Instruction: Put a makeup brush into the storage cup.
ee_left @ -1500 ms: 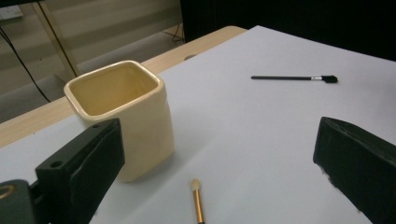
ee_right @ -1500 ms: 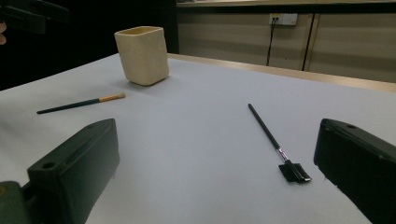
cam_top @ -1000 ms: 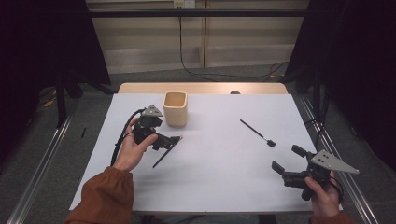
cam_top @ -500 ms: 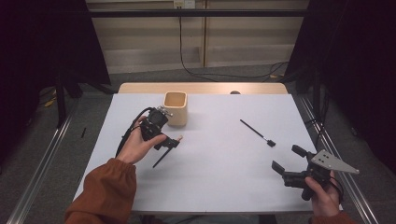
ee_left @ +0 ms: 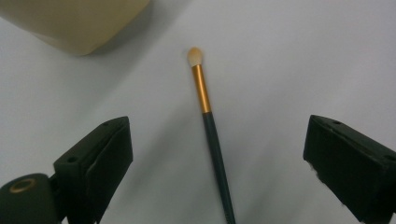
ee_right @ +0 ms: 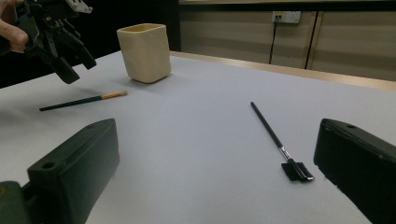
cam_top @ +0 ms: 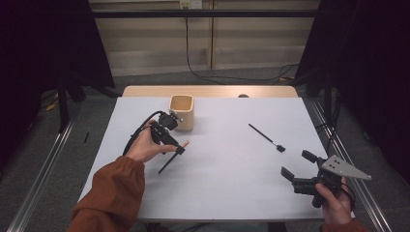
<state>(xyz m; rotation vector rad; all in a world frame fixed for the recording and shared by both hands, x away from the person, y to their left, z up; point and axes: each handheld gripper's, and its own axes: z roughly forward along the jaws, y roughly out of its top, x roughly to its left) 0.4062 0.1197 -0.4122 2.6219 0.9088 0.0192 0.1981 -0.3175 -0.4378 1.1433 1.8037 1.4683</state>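
Fingers of our left gripper (ee_left: 212,163) stand apart and have just been closing, straddling without touching the brush (ee_left: 211,135) on the tabletop (cam_top: 232,183) beside the cup (cam_top: 182,111); its handle end is cut off. Our right gripper (cam_top: 297,166) is open, empty.

The person wears a rust-orange long sleeve (cam_top: 110,193) with a gathered cuff. Each hand-held gripper is black: the left hand-held gripper (cam_top: 175,144) trails a looping black cable, the right hand-held gripper (cam_top: 296,166) carries a grey three-cornered plate with small holes.
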